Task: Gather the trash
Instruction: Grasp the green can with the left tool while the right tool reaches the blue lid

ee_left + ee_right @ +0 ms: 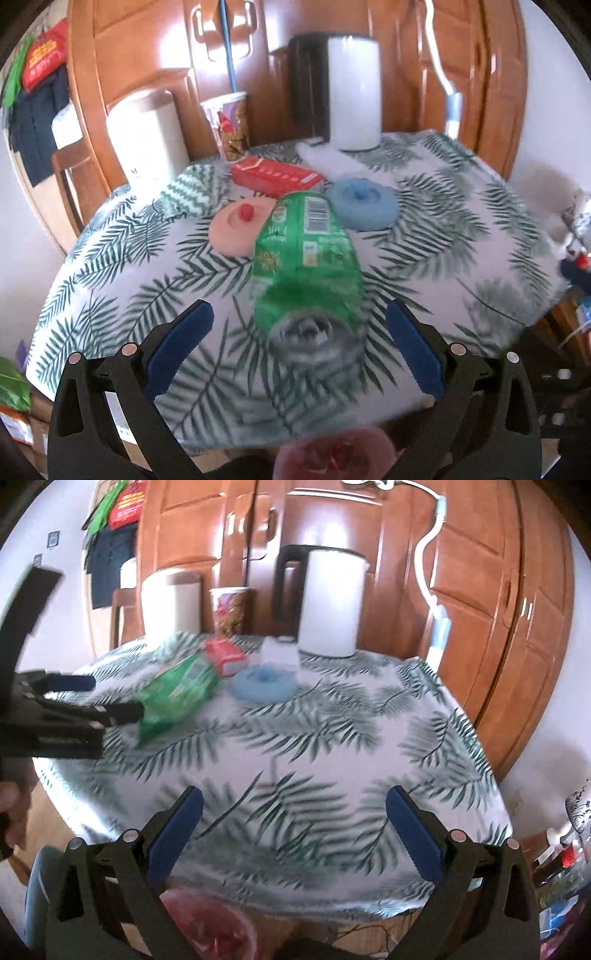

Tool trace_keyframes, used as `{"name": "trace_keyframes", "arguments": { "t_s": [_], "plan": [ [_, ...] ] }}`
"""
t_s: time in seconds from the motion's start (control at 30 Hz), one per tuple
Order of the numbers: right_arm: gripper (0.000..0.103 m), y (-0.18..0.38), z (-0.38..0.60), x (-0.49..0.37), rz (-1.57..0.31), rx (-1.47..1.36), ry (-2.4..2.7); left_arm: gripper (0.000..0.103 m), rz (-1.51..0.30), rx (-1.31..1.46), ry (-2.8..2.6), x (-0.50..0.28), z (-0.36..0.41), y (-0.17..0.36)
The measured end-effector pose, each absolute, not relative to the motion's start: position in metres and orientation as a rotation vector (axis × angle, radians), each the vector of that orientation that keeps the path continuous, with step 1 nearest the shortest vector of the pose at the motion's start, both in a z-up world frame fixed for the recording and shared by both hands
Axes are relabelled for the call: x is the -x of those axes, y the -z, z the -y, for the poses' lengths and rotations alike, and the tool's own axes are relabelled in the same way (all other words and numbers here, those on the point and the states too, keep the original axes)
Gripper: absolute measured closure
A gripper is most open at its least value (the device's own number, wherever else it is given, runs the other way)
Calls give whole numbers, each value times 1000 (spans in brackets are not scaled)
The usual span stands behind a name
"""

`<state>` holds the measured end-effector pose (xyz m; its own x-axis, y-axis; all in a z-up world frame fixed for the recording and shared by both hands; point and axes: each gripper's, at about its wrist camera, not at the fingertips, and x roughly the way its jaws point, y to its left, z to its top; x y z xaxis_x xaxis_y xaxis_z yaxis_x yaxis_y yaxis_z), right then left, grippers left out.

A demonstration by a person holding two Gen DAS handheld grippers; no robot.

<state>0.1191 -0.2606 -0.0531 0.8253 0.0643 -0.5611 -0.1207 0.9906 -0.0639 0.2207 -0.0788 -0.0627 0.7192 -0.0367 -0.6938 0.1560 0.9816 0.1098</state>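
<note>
A crumpled green snack bag (306, 258) lies on the leaf-print tablecloth (461, 229), its silver end toward me. My left gripper (300, 325) is open, its blue pads on either side of the bag's near end, apart from it. In the right wrist view the left gripper (110, 698) reaches in from the left with its tips at the green bag (177, 698). My right gripper (294, 814) is open and empty above the table's near part. A pink bin (210, 926) with red trash sits below the table edge; it also shows in the left wrist view (332, 458).
A red box (275, 177), a pink lid (236, 229), a blue lid (362, 206), a folded green-white cloth (188, 195), white tissue (332, 157), a paper cup (229, 125), a white kettle (351, 92) and a white canister (147, 136) stand on the table. Wooden cupboards are behind.
</note>
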Motion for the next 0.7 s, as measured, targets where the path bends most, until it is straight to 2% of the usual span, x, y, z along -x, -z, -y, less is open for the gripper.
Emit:
{"name": "trace_keyframes", "arguments": {
  "t_s": [0.47,0.7],
  "plan": [
    [5,63,268,-143,-602,101,-102,6,-830,-242,99,-267,96,93],
    [5,61,264,-150,-600,110,-111,8,-850,-194,133,-276,87,99]
  ]
}}
